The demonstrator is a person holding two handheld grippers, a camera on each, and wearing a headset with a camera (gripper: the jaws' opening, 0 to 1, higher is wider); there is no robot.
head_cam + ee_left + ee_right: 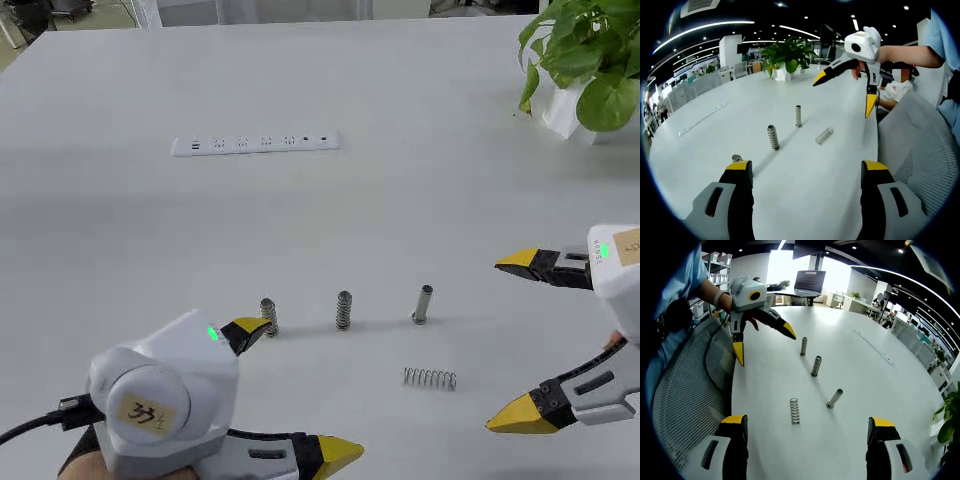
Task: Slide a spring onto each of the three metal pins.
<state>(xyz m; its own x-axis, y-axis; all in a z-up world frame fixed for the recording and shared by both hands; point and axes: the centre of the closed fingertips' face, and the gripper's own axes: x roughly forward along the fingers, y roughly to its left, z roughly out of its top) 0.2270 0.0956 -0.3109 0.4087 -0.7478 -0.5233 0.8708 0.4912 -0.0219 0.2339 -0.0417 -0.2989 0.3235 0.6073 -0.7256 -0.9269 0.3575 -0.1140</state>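
Three metal pins stand in a row on the white table. The left pin (268,316) and the middle pin (344,310) each carry a spring. The right pin (423,304) is bare. A loose spring (430,378) lies flat in front of the bare pin. My left gripper (296,390) is open at the near left, one tip beside the left pin. My right gripper (517,342) is open at the right, apart from the loose spring. The left gripper view shows the middle pin (773,137), bare pin (798,116) and loose spring (824,135). The right gripper view shows the loose spring (794,410) and bare pin (834,398).
A white power strip (256,144) lies further back on the table. A potted plant (585,62) in a white pot stands at the far right corner. A mesh chair (687,390) sits at the table's near edge.
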